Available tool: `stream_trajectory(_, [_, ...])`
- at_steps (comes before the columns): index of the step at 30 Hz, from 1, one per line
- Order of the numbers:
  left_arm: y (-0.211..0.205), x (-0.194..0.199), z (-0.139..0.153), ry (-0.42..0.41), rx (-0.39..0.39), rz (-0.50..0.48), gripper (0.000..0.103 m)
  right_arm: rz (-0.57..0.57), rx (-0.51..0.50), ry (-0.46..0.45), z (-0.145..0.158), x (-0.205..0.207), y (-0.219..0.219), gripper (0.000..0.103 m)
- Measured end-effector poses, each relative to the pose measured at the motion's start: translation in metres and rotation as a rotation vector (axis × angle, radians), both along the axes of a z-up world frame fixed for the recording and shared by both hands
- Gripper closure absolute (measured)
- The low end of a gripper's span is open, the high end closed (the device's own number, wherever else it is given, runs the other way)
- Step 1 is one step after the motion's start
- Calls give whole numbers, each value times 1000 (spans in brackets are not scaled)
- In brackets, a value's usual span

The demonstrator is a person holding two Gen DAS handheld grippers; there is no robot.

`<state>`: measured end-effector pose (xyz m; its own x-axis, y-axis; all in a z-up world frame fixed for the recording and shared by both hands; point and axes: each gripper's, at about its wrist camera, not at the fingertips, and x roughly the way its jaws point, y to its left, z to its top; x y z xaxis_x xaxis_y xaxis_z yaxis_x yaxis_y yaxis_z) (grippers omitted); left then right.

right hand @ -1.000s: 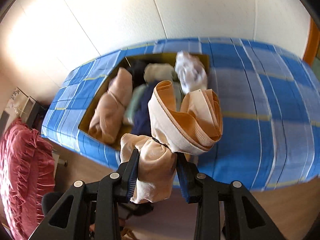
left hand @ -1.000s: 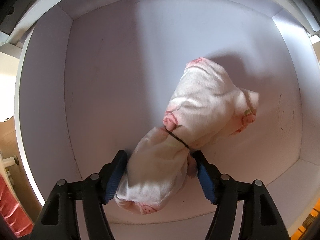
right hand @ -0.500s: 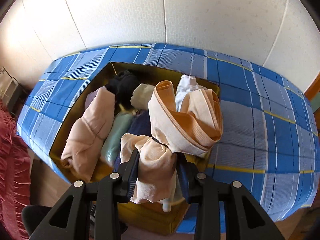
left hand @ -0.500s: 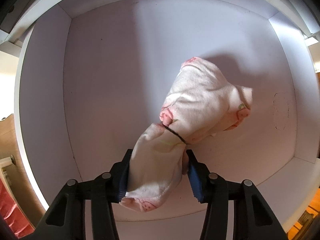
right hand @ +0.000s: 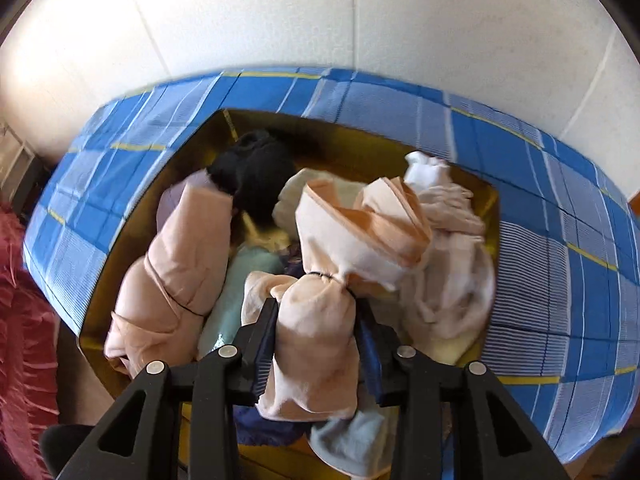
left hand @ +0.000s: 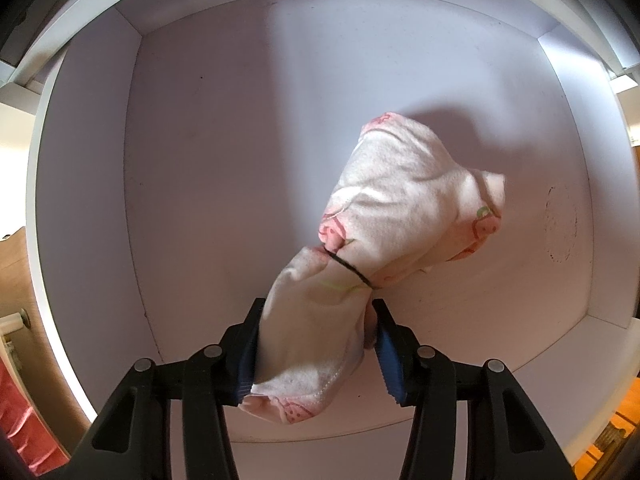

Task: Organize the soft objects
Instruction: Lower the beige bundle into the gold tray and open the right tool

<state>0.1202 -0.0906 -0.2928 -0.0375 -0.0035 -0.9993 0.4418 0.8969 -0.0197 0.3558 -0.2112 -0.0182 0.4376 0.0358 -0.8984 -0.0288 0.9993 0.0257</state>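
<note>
In the left wrist view a white and pink printed cloth bundle [left hand: 400, 200], tied with a black band, lies inside a white drawer [left hand: 220, 160]. My left gripper [left hand: 319, 312] points down and is shut on the bundle's lower end. In the right wrist view my right gripper [right hand: 318, 308] holds a peach cloth bundle [right hand: 360, 236] with a black band, just above a yellow box [right hand: 352, 140]. Its jaws are opening, and both pads still touch the bundle between them.
The yellow box holds several rolled cloths: a peach one [right hand: 176, 264], a black one [right hand: 256, 168], a white one [right hand: 452, 272] and a pale teal one [right hand: 240, 288]. It sits on a blue checked bedspread [right hand: 560, 200] by a white wall. A red quilt [right hand: 20, 320] lies at the left.
My left gripper's jaws closed onto the white and pink bundle and then kept still. My right gripper moved in over the yellow box and came lower, carrying the peach bundle.
</note>
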Motion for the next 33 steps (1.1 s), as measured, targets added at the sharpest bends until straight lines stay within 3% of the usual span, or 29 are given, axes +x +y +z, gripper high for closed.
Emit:
stream_trajectory(8, [-2,-4,0,-3,6,-2,52,-81,10,-1,-3,-5,-26,62])
stream_trajectory(15, [-2,-5,0,-3,5,1,52,-70,75,-98,16,-37,-24,59])
stream_trajectory(19, [-1,-6,2,-2,5,3,54,-122,121,-63,-1,-36,-26,76])
stream_trajectory(25, [7,-7,4,12,-12,33,57,-132,163,-100,-13,-15,-23,78])
stream_trajectory(28, [9,-11,3,14,-6,31,57,-117,167,-120,-12,-15,-22,75])
stream_trajectory(29, [10,-13,2,14,-2,27,57,-111,171,-121,-11,-17,-23,69])
stream_trajectory(33, [11,-17,2,5,12,14,57,-98,151,-153,-2,-46,-28,62])
